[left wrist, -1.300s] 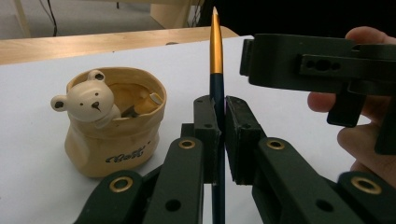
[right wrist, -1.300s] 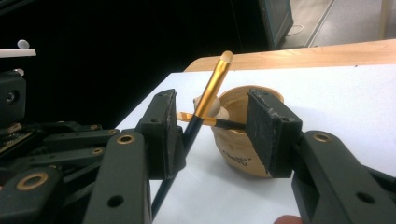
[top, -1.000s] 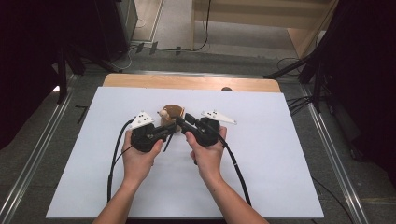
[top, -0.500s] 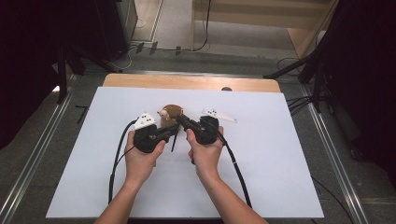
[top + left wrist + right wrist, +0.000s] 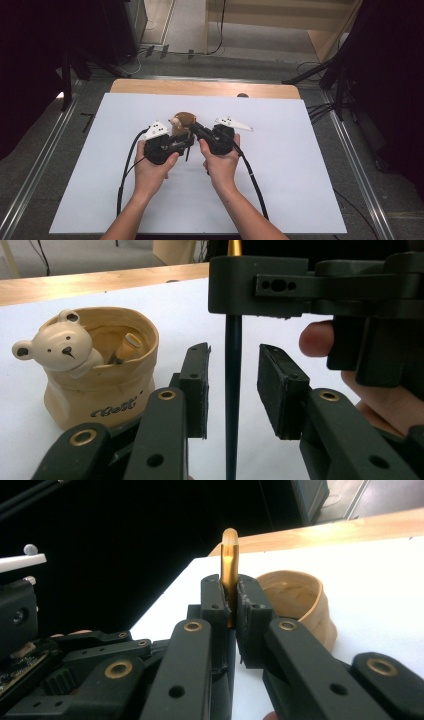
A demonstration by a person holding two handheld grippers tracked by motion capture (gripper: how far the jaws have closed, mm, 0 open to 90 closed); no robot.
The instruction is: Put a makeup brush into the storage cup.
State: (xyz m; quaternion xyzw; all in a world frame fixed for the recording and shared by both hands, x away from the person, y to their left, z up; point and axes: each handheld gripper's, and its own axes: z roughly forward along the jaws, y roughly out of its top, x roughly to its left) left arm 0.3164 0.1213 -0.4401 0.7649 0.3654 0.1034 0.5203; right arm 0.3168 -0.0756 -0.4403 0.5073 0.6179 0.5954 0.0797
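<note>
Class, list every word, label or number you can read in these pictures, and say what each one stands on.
Dark cursive lettering on the front of the bear-shaped holder, low on its wall: too stylised and blurred to read for certain.
The pen, the left gripper and the right gripper: no readable text.

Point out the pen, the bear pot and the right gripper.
pen (image 5: 232,390), left gripper view, dark shaft.
bear pot (image 5: 100,390), left gripper view, front wall.
right gripper (image 5: 233,605), right gripper view, between the fingertips, clamped on the pen's gold end.
</note>
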